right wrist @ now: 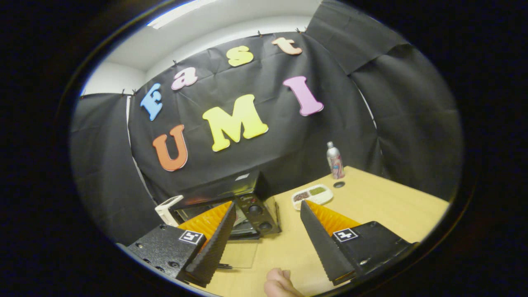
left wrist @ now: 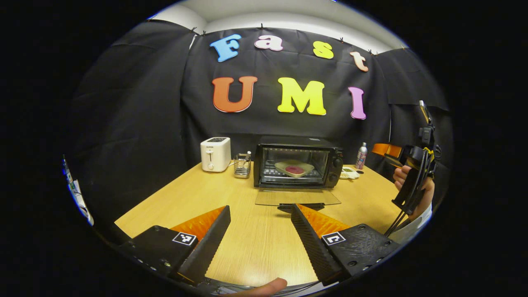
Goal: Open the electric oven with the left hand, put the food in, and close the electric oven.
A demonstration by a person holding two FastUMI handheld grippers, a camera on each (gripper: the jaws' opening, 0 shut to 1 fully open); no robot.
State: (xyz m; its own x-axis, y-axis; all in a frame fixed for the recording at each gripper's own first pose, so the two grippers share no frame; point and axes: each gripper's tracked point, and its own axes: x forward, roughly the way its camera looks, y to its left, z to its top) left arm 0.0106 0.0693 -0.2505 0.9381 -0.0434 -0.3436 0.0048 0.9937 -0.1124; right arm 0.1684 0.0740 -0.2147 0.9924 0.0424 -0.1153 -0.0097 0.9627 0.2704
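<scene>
1. Low over the wooden table (left wrist: 255,247), in the left gripper view, the left gripper (left wrist: 260,233) points straight at the electric oven (left wrist: 298,166). Its two black fingers are spread wide and hold nothing.
2. The oven sits at the far side of the table with its front facing this gripper. Its glass door (left wrist: 298,197) is open and lies flat, with the handle at the near edge. Its long side runs left to right.
3. A plate (left wrist: 294,168) with dark red food (left wrist: 294,169) rests on the rack inside the oven.
4. A white toaster (left wrist: 215,154) and a wire holder (left wrist: 242,165) stand left of the oven. A small tray (left wrist: 349,173) and a bottle (left wrist: 361,156) stand to its right.
5. At the right edge, a hand (left wrist: 412,189) holds the right gripper (left wrist: 387,152) up in the air, well above the table.
6. Up high in the right gripper view, the right gripper (right wrist: 268,239) is tilted, so the room looks slanted. Its fingers are wide apart and hold nothing.
7. The oven (right wrist: 247,206) shows past the left finger, knob side nearest. The tray (right wrist: 312,194) and bottle (right wrist: 335,161) lie farther back.
</scene>
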